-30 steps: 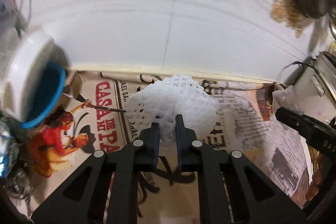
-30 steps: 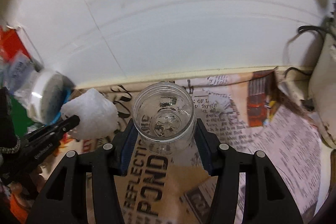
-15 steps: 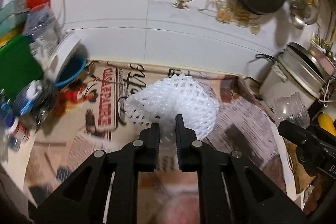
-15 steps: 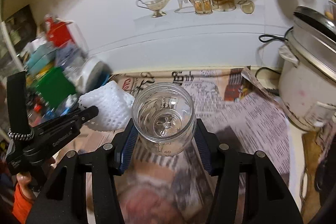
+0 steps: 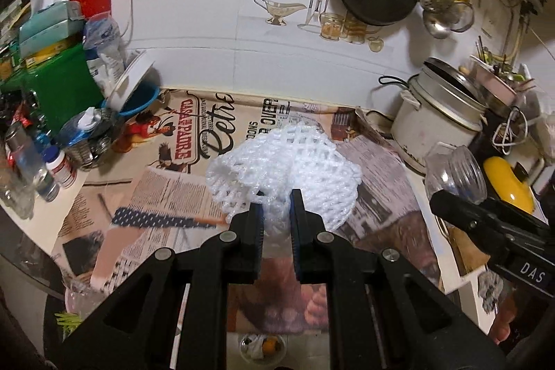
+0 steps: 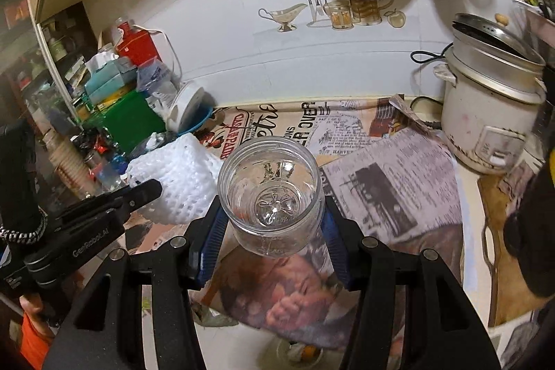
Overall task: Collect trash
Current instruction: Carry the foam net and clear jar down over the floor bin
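Left gripper (image 5: 275, 196) is pinched tight on the white foam net (image 5: 284, 169), carried above the newspaper-covered bench (image 5: 166, 193). Right gripper (image 6: 274, 214) clamps a clear plastic jar (image 6: 272, 193) by its sides, mouth toward the camera, and it looks empty. Both pieces seem lifted clear so they can go to a bin, perhaps the bag (image 5: 258, 344) just visible below the bench edge.

The printed paper sheet (image 5: 194, 141) spread over the worktop reads "CASA DE MI PADRE", "Retro" and "OVER". The black left gripper (image 6: 90, 221) bears "GenRobot.AI" in white; the black right gripper (image 5: 492, 231) shows "DAS", possibly cut off.
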Tool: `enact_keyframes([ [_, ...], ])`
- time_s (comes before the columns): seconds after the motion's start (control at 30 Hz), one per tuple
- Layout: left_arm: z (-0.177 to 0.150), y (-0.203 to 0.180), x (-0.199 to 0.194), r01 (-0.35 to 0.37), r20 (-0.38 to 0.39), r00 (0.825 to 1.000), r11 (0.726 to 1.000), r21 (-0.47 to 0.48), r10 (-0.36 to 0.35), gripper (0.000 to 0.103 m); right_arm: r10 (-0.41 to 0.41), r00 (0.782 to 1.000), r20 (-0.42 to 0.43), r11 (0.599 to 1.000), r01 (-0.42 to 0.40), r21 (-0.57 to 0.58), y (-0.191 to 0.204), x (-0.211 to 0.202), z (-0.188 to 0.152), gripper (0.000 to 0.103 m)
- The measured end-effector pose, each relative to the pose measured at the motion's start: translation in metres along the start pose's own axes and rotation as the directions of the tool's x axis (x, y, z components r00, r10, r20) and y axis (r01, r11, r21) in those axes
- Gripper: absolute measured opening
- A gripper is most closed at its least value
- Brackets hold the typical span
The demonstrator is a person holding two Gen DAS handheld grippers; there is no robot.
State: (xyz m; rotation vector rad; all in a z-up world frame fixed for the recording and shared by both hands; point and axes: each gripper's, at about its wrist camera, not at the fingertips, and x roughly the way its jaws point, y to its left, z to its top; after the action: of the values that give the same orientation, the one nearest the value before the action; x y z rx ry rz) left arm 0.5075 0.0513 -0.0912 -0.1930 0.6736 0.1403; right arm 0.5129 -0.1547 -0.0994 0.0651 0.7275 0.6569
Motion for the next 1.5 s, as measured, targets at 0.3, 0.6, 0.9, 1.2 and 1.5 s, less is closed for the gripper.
enact_keyframes([
  [0.3,-0.057,0.032,-0.055,0.029,-0.018,0.999,0.999,0.028,-0.028,0.012,-0.041,0.999,0.003,0.998,0.040,0.050,0.048,-0.030,-0.057,0.050],
  [0.6,-0.126,0.069,-0.126,0.064,-0.055,0.997,0.995,0.072,-0.060,0.013,-0.087,0.996,-0.003,0.990,0.087,0.115,0.110,-0.062,-0.125,0.050],
  [0.9,-0.168,0.082,-0.155,0.110,-0.127,0.987,0.992,0.063,-0.101,0.013,-0.119,0.991,-0.062,0.986,0.125,0.110,0.148,-0.083,-0.160,0.050],
  [1.2,-0.213,0.064,-0.118,0.143,-0.228,0.966,0.987,0.069,-0.124,0.013,-0.136,0.980,-0.147,0.977,0.157,0.144,0.121,-0.067,-0.201,0.050],
  [1.5,-0.285,0.040,-0.021,0.151,-0.338,0.933,0.987,0.052,-0.125,0.013,-0.156,0.955,-0.251,0.963,0.204,0.177,0.054,-0.009,-0.267,0.050],
])
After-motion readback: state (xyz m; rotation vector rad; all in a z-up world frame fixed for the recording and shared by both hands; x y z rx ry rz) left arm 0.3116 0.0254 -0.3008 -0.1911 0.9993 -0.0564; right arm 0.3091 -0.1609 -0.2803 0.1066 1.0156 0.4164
